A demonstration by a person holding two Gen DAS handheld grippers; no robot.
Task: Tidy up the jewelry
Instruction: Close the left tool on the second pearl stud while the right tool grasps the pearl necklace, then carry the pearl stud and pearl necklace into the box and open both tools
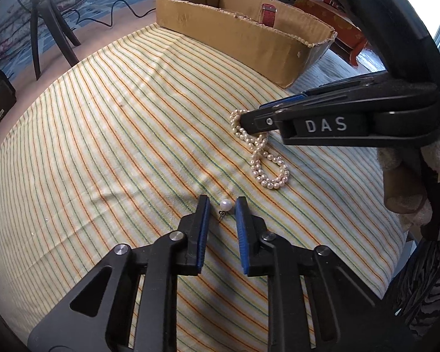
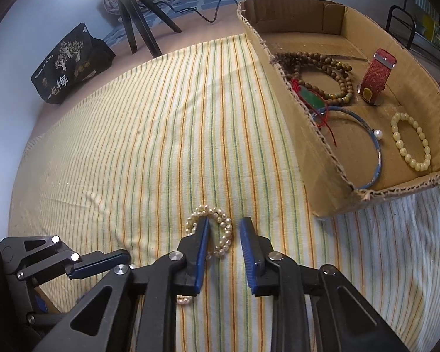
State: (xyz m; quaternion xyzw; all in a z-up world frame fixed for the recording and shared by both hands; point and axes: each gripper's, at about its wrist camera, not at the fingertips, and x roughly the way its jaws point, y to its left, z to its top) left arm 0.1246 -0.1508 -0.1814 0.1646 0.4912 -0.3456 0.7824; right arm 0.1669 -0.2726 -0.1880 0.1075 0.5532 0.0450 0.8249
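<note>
A single pearl earring (image 1: 225, 206) lies on the striped cloth between the open fingers of my left gripper (image 1: 222, 205), untouched. A coiled pearl necklace (image 1: 265, 158) lies beyond it; in the right wrist view the pearl necklace (image 2: 220, 228) sits at the tips of my open right gripper (image 2: 224, 226), the left finger over its loop. The right gripper (image 1: 243, 120) shows from the side in the left wrist view, over the necklace. The cardboard box (image 2: 322, 158) holds wooden beads (image 2: 322, 70), a red watch strap (image 2: 377, 73), a blue bangle (image 2: 372, 158) and a pale bead bracelet (image 2: 412, 143).
The striped cloth (image 1: 117, 146) covers the surface. A black tripod (image 2: 138, 14) and a black packet (image 2: 70, 64) stand at the far left. A red box (image 1: 337, 23) sits behind the cardboard box (image 1: 240, 32). My left gripper (image 2: 99, 264) shows at lower left in the right wrist view.
</note>
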